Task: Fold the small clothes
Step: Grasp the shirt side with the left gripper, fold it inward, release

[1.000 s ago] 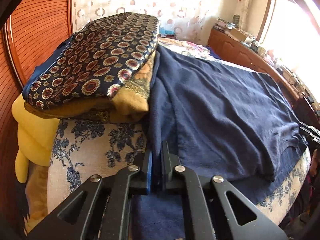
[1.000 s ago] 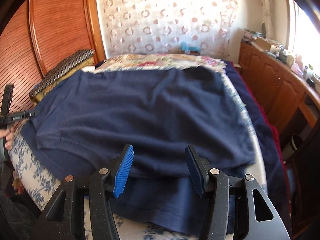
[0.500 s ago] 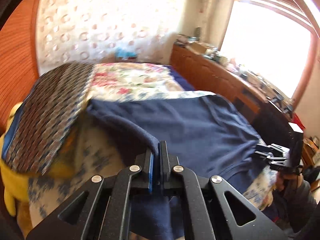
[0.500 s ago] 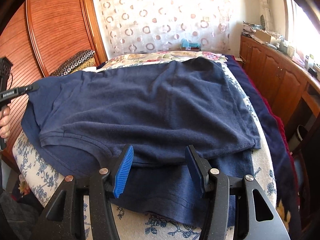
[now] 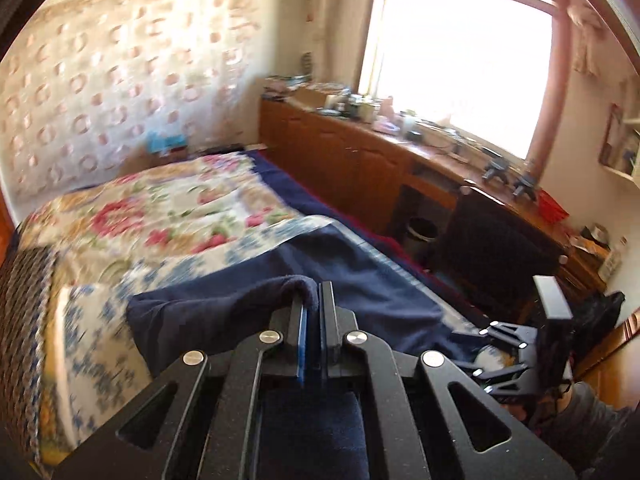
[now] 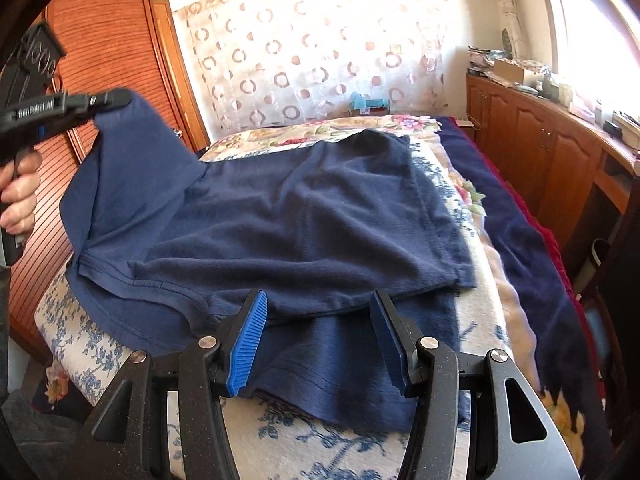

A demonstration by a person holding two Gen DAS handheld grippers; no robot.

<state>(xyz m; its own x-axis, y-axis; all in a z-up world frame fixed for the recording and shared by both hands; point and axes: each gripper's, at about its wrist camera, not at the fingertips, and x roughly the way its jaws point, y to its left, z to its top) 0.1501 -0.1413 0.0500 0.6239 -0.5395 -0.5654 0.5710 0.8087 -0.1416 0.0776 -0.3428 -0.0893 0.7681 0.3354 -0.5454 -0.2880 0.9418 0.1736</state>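
The dark navy fleece-like garment (image 6: 304, 216) lies spread across the middle of the right wrist view on a white bed cover printed with blue flowers (image 6: 76, 332), its hemmed edge running along the lower left and one corner pulled up off the bed toward the upper left. That raised corner is pinched in the left gripper (image 6: 116, 100), whose jaws are pressed together on the cloth; in the left wrist view the same fabric (image 5: 224, 316) bunches over the fingertips at lower centre. The right gripper (image 6: 316, 340), at the bottom of its own view, stands spread with blue ribbed pads (image 6: 250, 344) on either side of the garment's near edge, not pressing on it. A person's hand (image 6: 20, 196) grips the left handle at the far left. Beyond the garment lie a floral quilt (image 5: 160, 208), a long wooden cabinet (image 6: 552, 152) at right, and a slatted wooden wardrobe (image 6: 108, 52) at upper left.
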